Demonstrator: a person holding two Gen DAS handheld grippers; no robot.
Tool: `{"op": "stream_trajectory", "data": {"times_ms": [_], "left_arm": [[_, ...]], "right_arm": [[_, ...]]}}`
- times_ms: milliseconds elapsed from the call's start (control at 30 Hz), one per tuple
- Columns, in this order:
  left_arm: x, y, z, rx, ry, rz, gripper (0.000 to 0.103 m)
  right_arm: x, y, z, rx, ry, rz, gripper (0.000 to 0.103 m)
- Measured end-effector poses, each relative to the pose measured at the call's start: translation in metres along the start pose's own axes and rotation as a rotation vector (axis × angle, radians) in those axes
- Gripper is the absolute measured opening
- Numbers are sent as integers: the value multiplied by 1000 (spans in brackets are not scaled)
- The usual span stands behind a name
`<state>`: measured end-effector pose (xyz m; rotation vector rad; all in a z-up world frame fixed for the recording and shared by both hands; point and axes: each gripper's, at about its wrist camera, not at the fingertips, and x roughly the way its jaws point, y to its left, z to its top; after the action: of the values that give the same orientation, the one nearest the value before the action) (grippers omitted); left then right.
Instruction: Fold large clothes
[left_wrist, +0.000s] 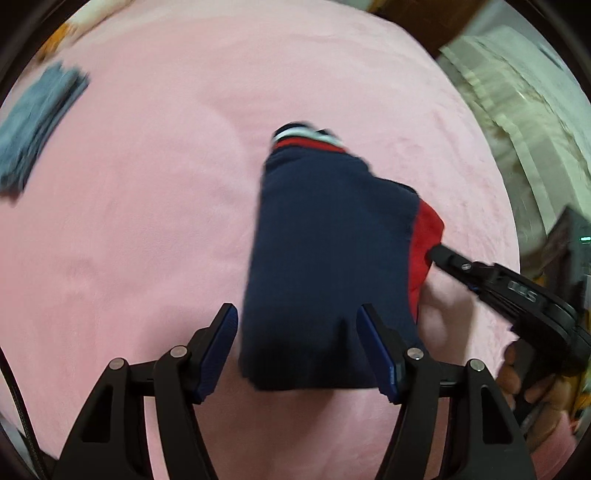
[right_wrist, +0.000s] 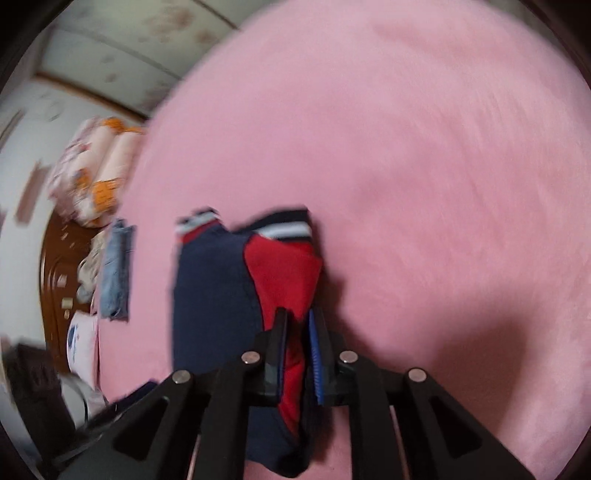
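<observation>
Left wrist view: your left gripper (left_wrist: 297, 345) stood wide, pads not pressing anything, straddling the near hem of the navy-and-red garment (left_wrist: 325, 258). The garment lay flat on the pink blanket (left_wrist: 140, 229), already narrowed to a long strip, striped collar at its far end. Your right gripper (left_wrist: 434, 254) came in from the garment's right side and bit the red panel at that edge. A folded blue-grey cloth (left_wrist: 35, 129) sat well apart, far left of the garment. Picture was blurred, so hem detail was unclear.

Right wrist view: your right gripper (right_wrist: 297, 325) stood narrow, jaws clamped on the red fabric of the garment (right_wrist: 214, 288), which ran between the pads. The garment's near end bunched under the fingers; the striped band lay at the far end. A stack of folded denim (right_wrist: 116, 273) lay to the garment's left, near the blanket (right_wrist: 424, 147) edge.

Judgement: you were mid-fold on the right side. To do it well, you should have pinned the near hem with the left pads before pulling, kept the red edge taut and low, and laid it square over the navy. The thin pinch looked liable to slip.
</observation>
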<state>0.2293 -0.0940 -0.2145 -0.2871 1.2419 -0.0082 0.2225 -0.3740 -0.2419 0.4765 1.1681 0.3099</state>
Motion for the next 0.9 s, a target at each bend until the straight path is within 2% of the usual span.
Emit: {"op": "stream_trajectory", "data": {"times_ms": [100,167,233,333,400,500,600,700,900], "left_arm": [[1,-9,8,61,-4,-9,61],[7,-11,16,66,8,-20,50],[20,-13,26,59,35,-24,31],[38,-6,39,2,61,-20,31],[49,0,49,-40,71,-45,31],[64,5,60,-53,79,-57,30],[79,5,66,-48,90,-84,30],[84,2,69,-13,88,-84,30],[71,8,62,-37,76,-122,30]], "right_arm": [[-18,21,-4,-148,-51,29,12],[-16,36,-9,-246,-15,102,12],[-6,42,-12,-294,31,143,12],[25,43,-17,-306,110,127,3],[47,34,-23,-258,161,84,0],[47,15,-28,-169,159,126,0],[41,3,-43,-143,173,124,0],[36,1,-58,-151,184,125,0],[33,20,-70,-225,221,44,0]]}}
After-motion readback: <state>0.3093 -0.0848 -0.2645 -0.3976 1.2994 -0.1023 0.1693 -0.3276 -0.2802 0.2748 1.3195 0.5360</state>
